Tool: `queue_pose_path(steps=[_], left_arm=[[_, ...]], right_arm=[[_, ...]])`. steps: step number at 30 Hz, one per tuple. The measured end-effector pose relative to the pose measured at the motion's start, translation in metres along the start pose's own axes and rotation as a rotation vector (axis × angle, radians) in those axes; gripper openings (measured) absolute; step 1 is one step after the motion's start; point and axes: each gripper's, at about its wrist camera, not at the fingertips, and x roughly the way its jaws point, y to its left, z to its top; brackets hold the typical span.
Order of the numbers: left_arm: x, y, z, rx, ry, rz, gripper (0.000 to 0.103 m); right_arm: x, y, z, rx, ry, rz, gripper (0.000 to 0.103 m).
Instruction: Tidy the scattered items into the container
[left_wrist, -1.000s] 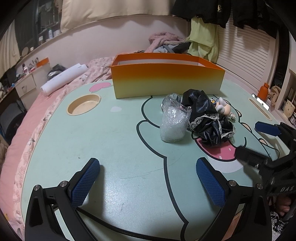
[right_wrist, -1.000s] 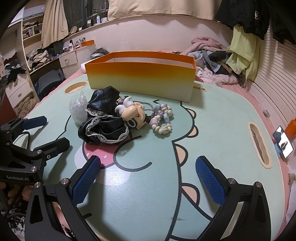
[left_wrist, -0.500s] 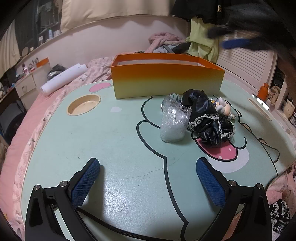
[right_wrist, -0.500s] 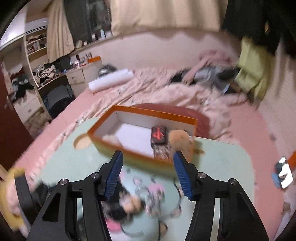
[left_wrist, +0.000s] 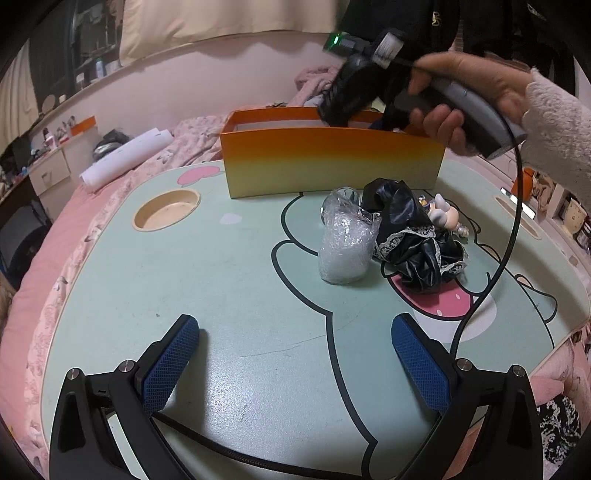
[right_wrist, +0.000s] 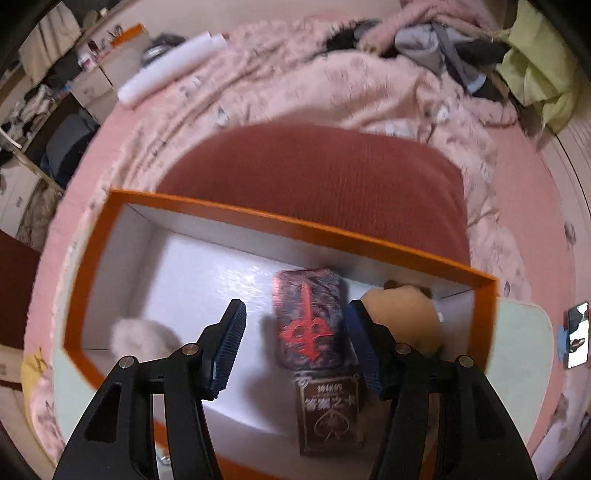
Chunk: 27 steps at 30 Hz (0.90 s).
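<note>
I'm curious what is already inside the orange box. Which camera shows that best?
The right wrist view: it looks down into the orange box at a dark card box and fluffy items. The left wrist view shows only its outer wall.

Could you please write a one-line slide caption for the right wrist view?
Right gripper, jaws closing on nothing, above the orange box holding a dark card box, a tan toy and a fluffy item.

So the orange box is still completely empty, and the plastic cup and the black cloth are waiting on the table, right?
Not quite: the orange box is not empty. The right wrist view shows a dark card box and a tan toy lying in it. The plastic cup and black cloth are indeed on the table.
</note>
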Motion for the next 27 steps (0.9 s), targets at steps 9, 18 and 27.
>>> queue_pose_path(steps=[9, 18, 27], left_arm=[[0.001, 0.001, 0.000, -0.002, -0.002, -0.003, 0.103], [0.000, 0.001, 0.000, -0.002, -0.003, -0.004, 0.103], [0.001, 0.002, 0.000, -0.002, -0.003, -0.004, 0.103]], right_arm=[[-0.021, 0.009, -0.012, -0.041, -0.089, -0.032, 0.040], [-0.118, 0.041, -0.084, -0.168, -0.327, 0.095, 0.040], [-0.073, 0.040, -0.150, -0.241, -0.201, 0.092, 0.041]])
